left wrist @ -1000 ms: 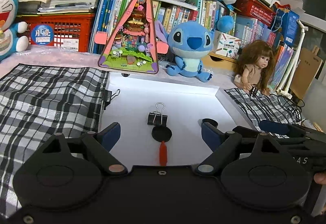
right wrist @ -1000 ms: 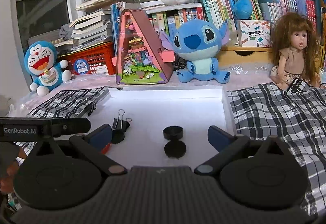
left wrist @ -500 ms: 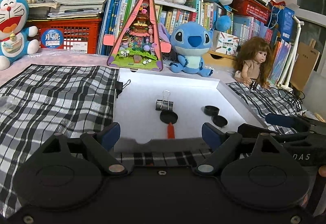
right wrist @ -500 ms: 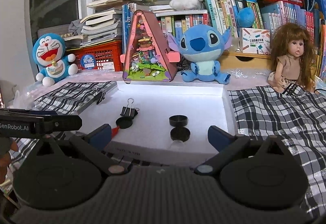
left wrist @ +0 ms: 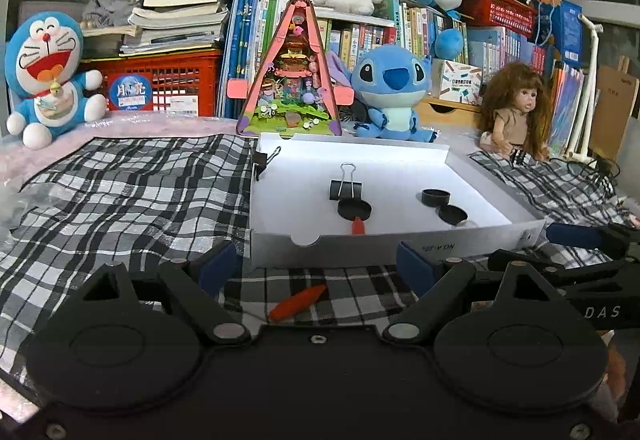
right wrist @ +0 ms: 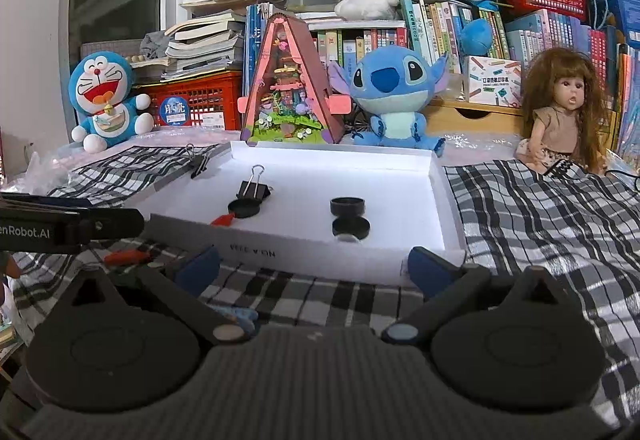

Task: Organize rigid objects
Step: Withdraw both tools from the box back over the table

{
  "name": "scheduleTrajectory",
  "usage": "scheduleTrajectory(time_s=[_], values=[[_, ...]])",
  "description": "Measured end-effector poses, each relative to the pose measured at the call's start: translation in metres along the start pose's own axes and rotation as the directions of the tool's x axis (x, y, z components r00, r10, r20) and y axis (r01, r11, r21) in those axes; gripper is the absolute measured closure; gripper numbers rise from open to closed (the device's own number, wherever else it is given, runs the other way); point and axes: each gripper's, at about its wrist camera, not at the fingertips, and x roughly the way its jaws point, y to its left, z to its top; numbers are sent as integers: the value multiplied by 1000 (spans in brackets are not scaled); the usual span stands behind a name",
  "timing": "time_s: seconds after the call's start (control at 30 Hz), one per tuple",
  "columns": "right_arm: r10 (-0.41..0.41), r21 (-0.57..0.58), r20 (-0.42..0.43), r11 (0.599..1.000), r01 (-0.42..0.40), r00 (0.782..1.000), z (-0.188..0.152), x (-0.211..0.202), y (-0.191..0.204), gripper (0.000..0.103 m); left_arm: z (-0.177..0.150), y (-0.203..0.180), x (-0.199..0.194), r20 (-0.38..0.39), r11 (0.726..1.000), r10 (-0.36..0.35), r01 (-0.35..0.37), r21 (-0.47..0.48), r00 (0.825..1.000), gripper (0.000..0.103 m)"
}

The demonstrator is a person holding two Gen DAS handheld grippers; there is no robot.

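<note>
Both my grippers, left (left wrist: 312, 264) and right (right wrist: 314, 266), hang with fingers wide apart, holding nothing, over the plaid cloth (left wrist: 120, 192). Just beyond them I see the white tray (left wrist: 400, 240) holding a binder clip (left wrist: 346, 189), a small black pan (left wrist: 354, 209) and two black caps (left wrist: 444, 204); an orange piece (left wrist: 298, 302) lies near, between my left fingers.

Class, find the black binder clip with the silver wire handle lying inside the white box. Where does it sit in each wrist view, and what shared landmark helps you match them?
Left wrist view: binder clip just right of centre, mid-height, behind a toy frying pan.
Right wrist view: binder clip left of centre, mid-height, behind the same pan.
Shared landmark: the blue plush behind the white box.
</note>
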Motion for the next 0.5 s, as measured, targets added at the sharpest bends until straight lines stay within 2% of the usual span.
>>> scheduleTrajectory(time_s=[0.33, 0.5], values=[[-8, 1, 0, 1000, 8, 1000, -13, -7, 1, 0, -13, 0, -11, 7, 1000, -3, 3, -14, 1000, 17], [-12, -39, 2, 999, 12, 1000, -20, -11, 6, 0, -21, -2, -15, 2, 1000, -11, 10, 13, 1000, 17]])
